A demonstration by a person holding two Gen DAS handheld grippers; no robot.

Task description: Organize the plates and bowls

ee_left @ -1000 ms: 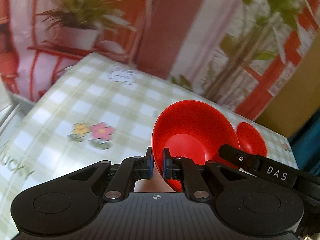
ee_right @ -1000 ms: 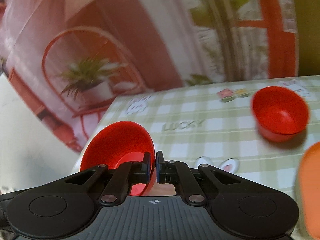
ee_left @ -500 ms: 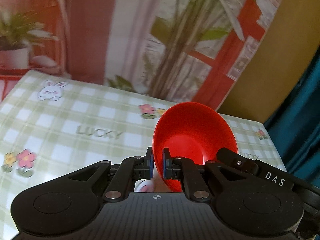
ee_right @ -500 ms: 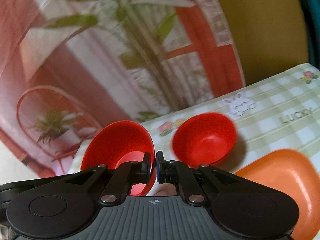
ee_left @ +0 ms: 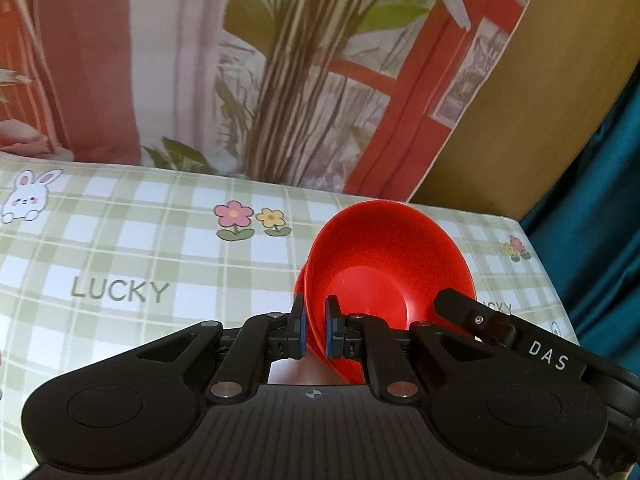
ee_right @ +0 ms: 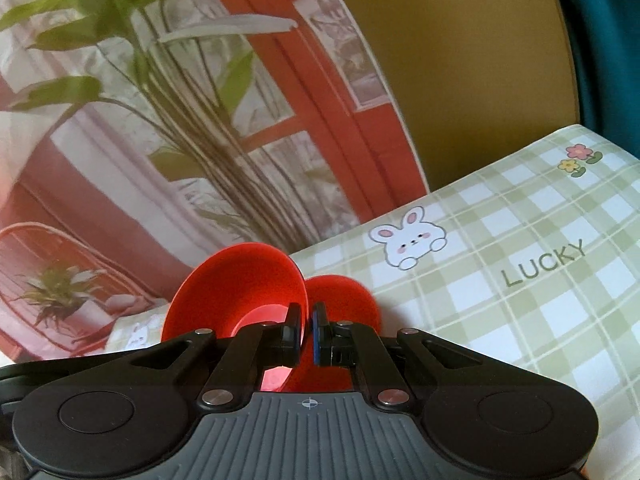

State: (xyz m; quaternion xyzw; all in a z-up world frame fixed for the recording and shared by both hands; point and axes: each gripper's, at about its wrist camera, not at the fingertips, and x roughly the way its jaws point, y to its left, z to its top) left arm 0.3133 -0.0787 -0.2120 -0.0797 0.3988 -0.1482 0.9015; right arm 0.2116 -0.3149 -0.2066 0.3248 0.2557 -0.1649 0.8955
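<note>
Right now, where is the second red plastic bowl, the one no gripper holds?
In the right wrist view, the second red bowl sits on the checked tablecloth, directly behind the held red bowl, left of the printed rabbit.

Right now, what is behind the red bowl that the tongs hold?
In the right wrist view a second red bowl sits just behind the held red bowl, on the checked tablecloth. Its near side and base are covered, so contact cannot be judged.

We see the held bowl (ee_left: 384,272) over the table (ee_left: 120,248), a second bowl (ee_right: 340,300) just behind it, and the backdrop (ee_left: 280,80) beyond the table's far edge.
</note>
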